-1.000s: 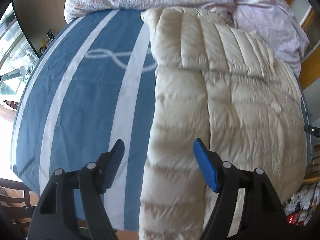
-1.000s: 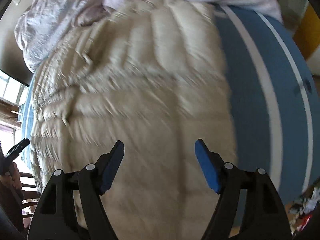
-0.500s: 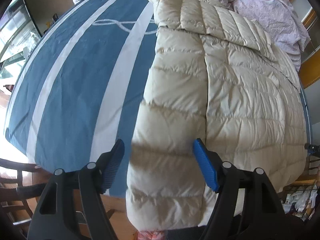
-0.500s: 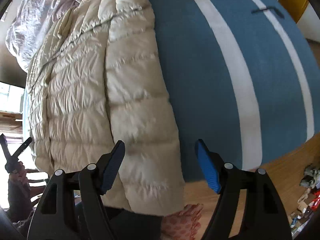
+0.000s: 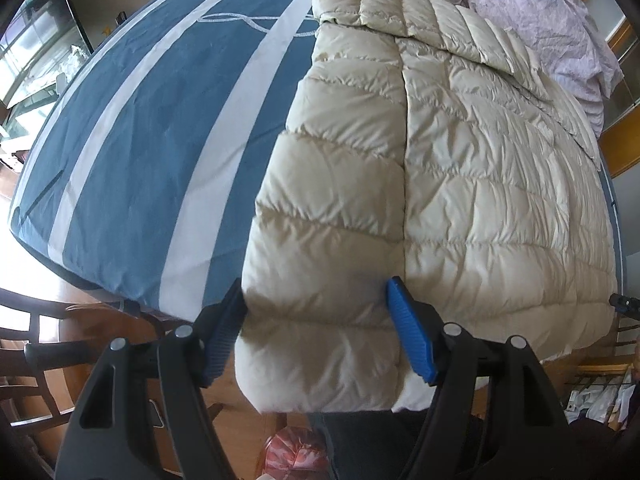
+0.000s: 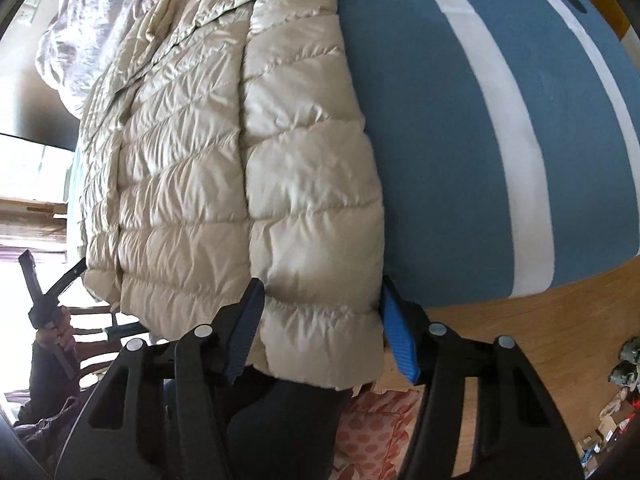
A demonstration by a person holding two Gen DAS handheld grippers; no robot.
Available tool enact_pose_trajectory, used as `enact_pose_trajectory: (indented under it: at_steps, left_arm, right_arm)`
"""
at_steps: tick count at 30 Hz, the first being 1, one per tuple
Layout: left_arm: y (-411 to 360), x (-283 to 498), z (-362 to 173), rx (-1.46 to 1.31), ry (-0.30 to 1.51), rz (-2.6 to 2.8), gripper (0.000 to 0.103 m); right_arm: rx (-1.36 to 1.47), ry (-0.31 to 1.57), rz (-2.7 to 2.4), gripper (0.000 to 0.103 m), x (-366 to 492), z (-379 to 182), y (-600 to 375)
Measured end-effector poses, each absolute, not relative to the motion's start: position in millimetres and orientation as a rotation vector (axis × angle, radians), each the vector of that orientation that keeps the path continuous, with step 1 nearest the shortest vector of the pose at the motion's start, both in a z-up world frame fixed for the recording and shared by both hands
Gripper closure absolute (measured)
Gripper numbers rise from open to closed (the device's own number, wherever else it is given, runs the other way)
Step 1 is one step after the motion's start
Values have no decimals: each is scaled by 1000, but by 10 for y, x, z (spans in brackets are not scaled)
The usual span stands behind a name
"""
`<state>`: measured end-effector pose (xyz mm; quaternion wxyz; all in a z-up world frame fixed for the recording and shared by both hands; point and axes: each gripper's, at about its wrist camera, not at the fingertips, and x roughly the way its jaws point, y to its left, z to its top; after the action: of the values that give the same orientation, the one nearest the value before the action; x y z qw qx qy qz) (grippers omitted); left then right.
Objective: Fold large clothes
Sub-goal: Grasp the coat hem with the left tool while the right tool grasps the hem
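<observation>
Both pairs of jaws are spread wide — the left gripper (image 5: 316,332) and the right gripper (image 6: 320,328) each straddle a sleeve cuff of the cream puffer jacket (image 5: 460,168) at the near edge of the bed, with nothing pinched. Whether the pads touch the fabric cannot be told. Beyond, the jacket is laid flat on the blue white-striped bedspread (image 5: 140,152) — farther off, a crumpled pale lilac duvet (image 5: 552,28) is seen behind the collar.
</observation>
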<state>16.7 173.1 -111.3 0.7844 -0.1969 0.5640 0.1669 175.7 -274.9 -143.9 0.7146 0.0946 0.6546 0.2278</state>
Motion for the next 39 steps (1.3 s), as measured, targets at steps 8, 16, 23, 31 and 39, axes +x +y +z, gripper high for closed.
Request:
enact_pose_trajectory:
  at_steps: [8, 16, 23, 31, 39]
  left_arm:
    - [1668, 94, -1134, -412, 1226, 364, 33]
    - [1622, 83, -1130, -404, 1225, 356, 36]
    - [1577, 3, -1115, -407, 1223, 336, 45]
    - [1531, -42, -1135, -439, 1222, 311, 58]
    - [1570, -34, -1039, -428, 1203, 312, 89]
  right_arm:
    - [254, 1494, 533, 43, 1659, -1505, -2875]
    - [362, 1525, 566, 43, 1694, -1599, -2816]
    - [425, 1525, 595, 43, 1689, -1632, -2773]
    - [462, 1537, 611, 48, 1663, -1690, -2773]
    - [453, 1537, 620, 84, 1680, -1635, -2861]
